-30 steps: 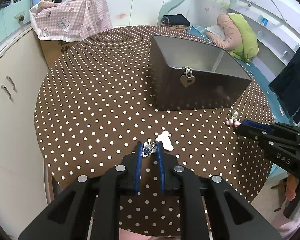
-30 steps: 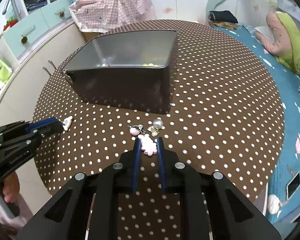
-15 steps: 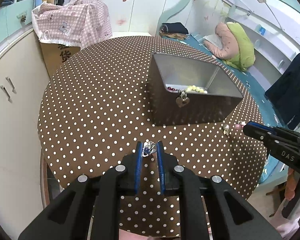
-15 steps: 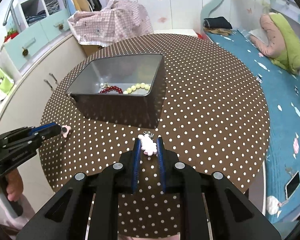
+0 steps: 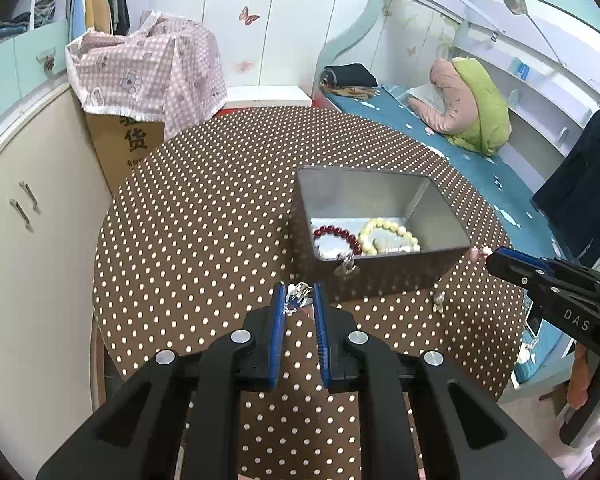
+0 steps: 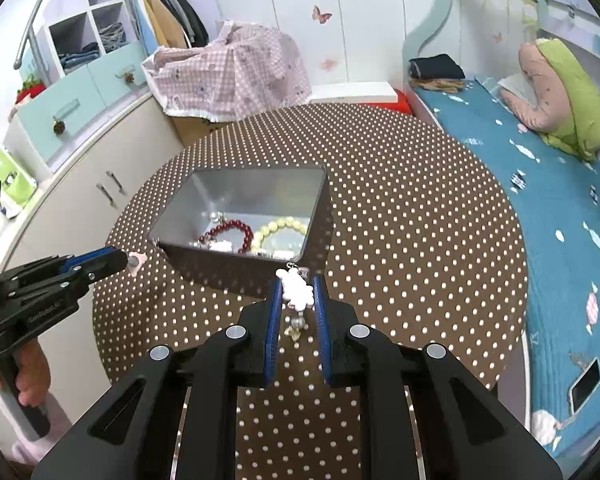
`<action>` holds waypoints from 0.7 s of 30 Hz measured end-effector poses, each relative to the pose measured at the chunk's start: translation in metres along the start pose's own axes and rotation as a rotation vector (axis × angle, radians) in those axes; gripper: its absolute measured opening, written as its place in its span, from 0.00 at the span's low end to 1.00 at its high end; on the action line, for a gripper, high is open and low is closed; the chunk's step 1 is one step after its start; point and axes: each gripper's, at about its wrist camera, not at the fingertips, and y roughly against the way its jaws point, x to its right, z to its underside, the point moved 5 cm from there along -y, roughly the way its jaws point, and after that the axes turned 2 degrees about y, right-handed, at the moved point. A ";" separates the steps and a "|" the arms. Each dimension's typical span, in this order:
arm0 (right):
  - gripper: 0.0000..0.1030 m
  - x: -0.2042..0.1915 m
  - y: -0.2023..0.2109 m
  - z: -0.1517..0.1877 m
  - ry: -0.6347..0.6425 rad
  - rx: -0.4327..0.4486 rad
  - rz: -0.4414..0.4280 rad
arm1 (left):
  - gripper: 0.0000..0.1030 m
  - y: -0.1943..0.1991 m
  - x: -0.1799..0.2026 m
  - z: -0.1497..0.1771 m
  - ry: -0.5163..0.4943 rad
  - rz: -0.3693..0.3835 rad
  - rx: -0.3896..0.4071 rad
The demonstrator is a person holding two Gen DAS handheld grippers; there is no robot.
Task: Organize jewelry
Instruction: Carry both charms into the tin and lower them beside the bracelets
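Observation:
An open grey metal jewelry box (image 5: 440, 212) (image 6: 204, 196) stands on the polka-dot round table (image 5: 204, 216). A red bead bracelet (image 5: 336, 234) (image 6: 226, 230) and a cream bead bracelet (image 5: 388, 232) (image 6: 282, 228) lie inside. My left gripper (image 5: 299, 296) is shut on a silver and blue trinket (image 5: 298, 295), held above the table in front of the box. My right gripper (image 6: 296, 292) is shut on a pink-white charm (image 6: 296, 290) with a pearl bead (image 6: 298, 322) dangling below, raised near the box's corner.
A small gold trinket (image 5: 438, 302) lies on the table by the box's front corner. A heart clasp (image 5: 346, 266) hangs on the box front. Cabinets (image 5: 24, 216) stand left, a bed (image 6: 540, 208) right, a cloth-covered carton (image 5: 148, 80) behind the table.
Both grippers have risen from the table with their pieces held, so the views now look down into the box and the bracelets show.

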 end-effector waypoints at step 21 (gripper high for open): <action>0.16 -0.006 -0.040 -0.049 0.006 -0.031 -0.084 | 0.13 -0.036 0.040 -0.048 -0.013 0.067 -0.017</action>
